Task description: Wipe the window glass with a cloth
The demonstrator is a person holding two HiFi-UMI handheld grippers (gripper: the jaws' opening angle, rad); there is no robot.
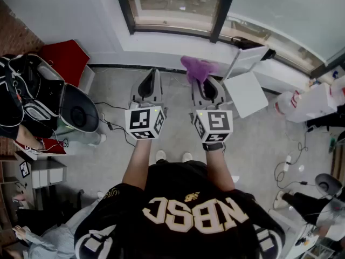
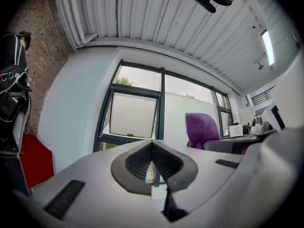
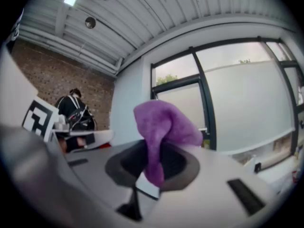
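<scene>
Grey floor (image 1: 259, 144), brick wall (image 1: 12, 32), black-framed window (image 1: 175, 7); right tongs (image 3: 153, 156) grip cloth (image 3: 164, 120).

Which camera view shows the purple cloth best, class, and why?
The right gripper view: the purple cloth fills the centre, pinched in the right gripper. The head view shows only a small bunch past that gripper; the left gripper view shows it off to the right.

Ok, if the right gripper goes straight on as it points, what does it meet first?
Likely the window's frosted pane, with the purple cloth held in the right gripper touching first. Nothing shows between them, though depth is hard to judge.
</scene>
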